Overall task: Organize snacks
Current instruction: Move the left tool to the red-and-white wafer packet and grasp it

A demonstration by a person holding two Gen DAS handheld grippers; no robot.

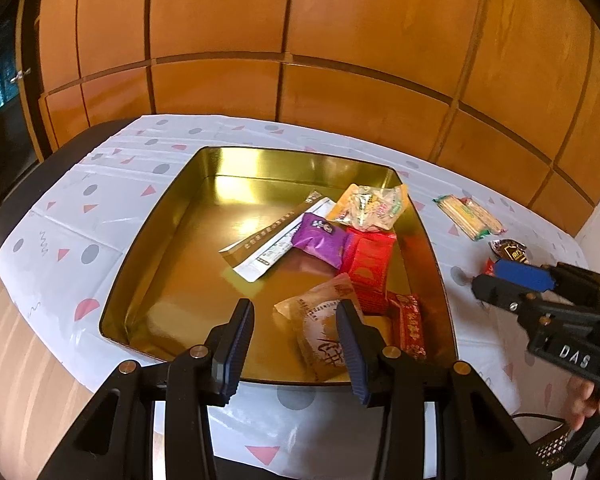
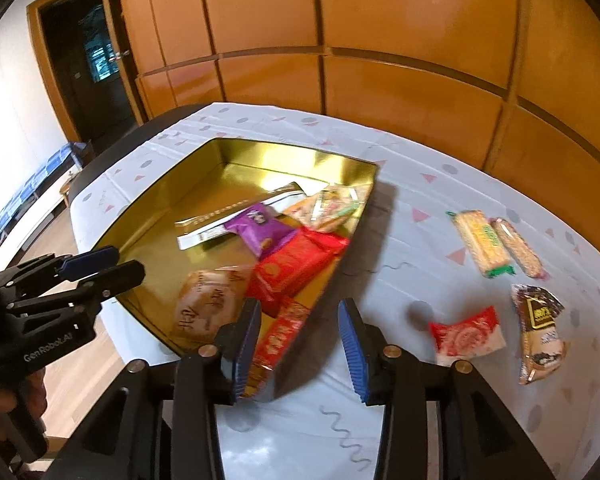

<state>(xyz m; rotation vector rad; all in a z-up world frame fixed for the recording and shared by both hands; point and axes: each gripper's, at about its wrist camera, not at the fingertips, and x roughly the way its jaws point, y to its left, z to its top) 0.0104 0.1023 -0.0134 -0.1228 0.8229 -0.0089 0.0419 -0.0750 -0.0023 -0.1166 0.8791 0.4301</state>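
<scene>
Gold tin point(image 1: 168, 248): open, shallow, near the middle of the bench point(image 1: 100, 216), on a white cloth printed with grey dots and pink triangles.

Contents, gathered toward the tin's right side:
- long brown-and-white packet point(image 1: 274, 238), lying slantwise;
- purple packet point(image 1: 320, 240), overlapping it;
- clear bag of mixed sweets point(image 1: 374, 206), against the far right wall;
- red box point(image 1: 370, 264);
- pale round pastry packet point(image 1: 326, 328), at the near edge;
- narrow red packet point(image 2: 280, 336), beside the pastry at the near right corner.

Loose on the cloth, right of the tin and well apart from it:
- two cracker packs point(image 2: 496, 242), side by side;
- red-and-white sweet point(image 2: 466, 336);
- brown bar wrapper point(image 2: 538, 332).

Left tool point(image 1: 296, 312): over the tin's near edge, jaws partly apart, nothing between them; its right finger covers part of the pastry packet.

Right tool point(image 2: 300, 312): above the tin's near right corner, jaws apart, empty; the narrow red packet lies below the gap, and its left finger hides the packet's edge.

Surroundings: orange wood-panelled wall point(image 1: 300, 40) behind; dark doorway point(image 2: 96, 64) at left. Printing on the packets is too blurred to read.
</scene>
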